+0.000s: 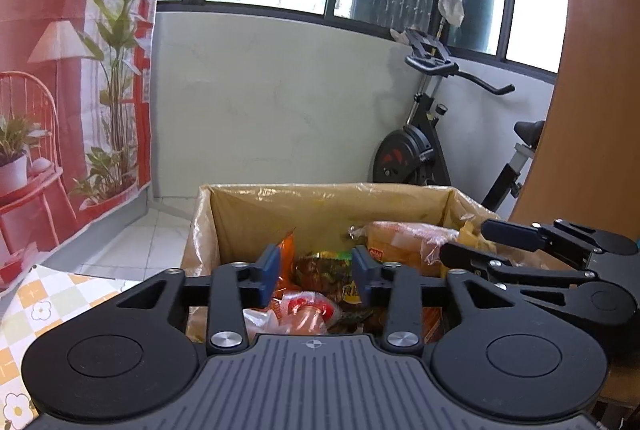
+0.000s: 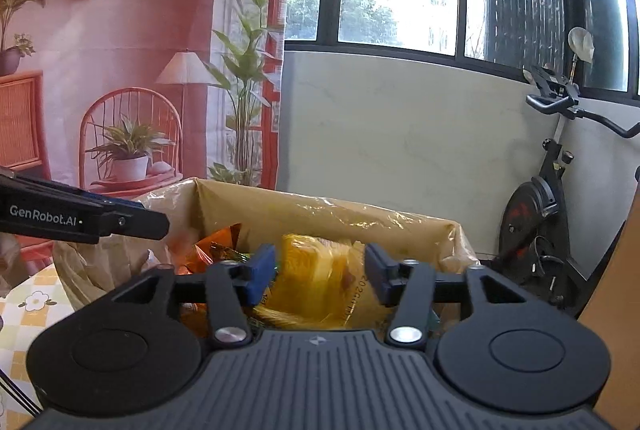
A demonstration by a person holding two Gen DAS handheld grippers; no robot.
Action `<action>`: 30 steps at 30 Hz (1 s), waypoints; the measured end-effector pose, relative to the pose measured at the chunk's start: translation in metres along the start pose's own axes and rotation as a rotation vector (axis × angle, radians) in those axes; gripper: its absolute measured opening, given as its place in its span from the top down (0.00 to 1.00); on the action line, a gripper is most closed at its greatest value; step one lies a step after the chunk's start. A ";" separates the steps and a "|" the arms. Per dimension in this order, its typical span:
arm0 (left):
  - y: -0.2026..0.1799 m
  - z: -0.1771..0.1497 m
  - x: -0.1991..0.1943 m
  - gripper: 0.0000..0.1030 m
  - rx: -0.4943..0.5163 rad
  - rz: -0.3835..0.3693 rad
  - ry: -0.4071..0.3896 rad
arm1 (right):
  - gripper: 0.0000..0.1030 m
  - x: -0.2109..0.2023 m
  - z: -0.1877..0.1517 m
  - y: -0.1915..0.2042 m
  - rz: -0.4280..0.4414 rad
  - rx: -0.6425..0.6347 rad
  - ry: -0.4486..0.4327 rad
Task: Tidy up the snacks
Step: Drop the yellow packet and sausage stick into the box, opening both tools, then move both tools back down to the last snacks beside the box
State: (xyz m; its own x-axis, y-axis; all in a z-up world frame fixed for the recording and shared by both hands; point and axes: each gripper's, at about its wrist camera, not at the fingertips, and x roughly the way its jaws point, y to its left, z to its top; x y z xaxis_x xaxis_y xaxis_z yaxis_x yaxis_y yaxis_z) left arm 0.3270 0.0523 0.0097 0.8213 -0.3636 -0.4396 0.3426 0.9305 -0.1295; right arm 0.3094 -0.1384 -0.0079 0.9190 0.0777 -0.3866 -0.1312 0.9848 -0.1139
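Note:
A cardboard box [image 1: 280, 222] lined with clear plastic holds several snack packets. In the left wrist view my left gripper [image 1: 316, 270] is open and empty just above the box, over an orange packet [image 1: 286, 254], a dark green-yellow packet [image 1: 324, 270] and a clear red-topped packet [image 1: 304, 314]. A bread-like bag [image 1: 404, 238] lies at the box's right. My right gripper [image 2: 320, 274] is open and empty over a yellow bag [image 2: 320, 270] in the same box [image 2: 360, 218]. The right gripper also shows in the left wrist view [image 1: 464, 242], and the left gripper in the right wrist view [image 2: 152, 224].
The box stands beside a table with a checked flower-pattern cloth [image 1: 36, 306]. An exercise bike [image 1: 424, 150] stands by the white wall under the windows. A red printed backdrop [image 1: 60, 70] hangs at the left. A wooden panel [image 1: 592, 110] rises at the right.

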 end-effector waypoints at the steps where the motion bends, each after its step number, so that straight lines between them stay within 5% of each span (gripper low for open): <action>1: 0.000 0.001 -0.001 0.59 -0.002 0.000 -0.003 | 0.45 -0.002 0.000 -0.001 -0.004 0.000 -0.002; 30: 0.012 -0.046 -0.079 0.53 -0.043 0.051 -0.003 | 0.45 -0.101 -0.037 0.002 -0.034 0.067 -0.068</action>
State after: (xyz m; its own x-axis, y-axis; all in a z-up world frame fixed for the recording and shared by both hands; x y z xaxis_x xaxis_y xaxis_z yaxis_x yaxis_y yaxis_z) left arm 0.2453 0.0943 0.0025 0.8389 -0.3154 -0.4436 0.2803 0.9490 -0.1445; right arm 0.2023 -0.1501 -0.0029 0.9459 0.0517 -0.3202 -0.0759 0.9951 -0.0637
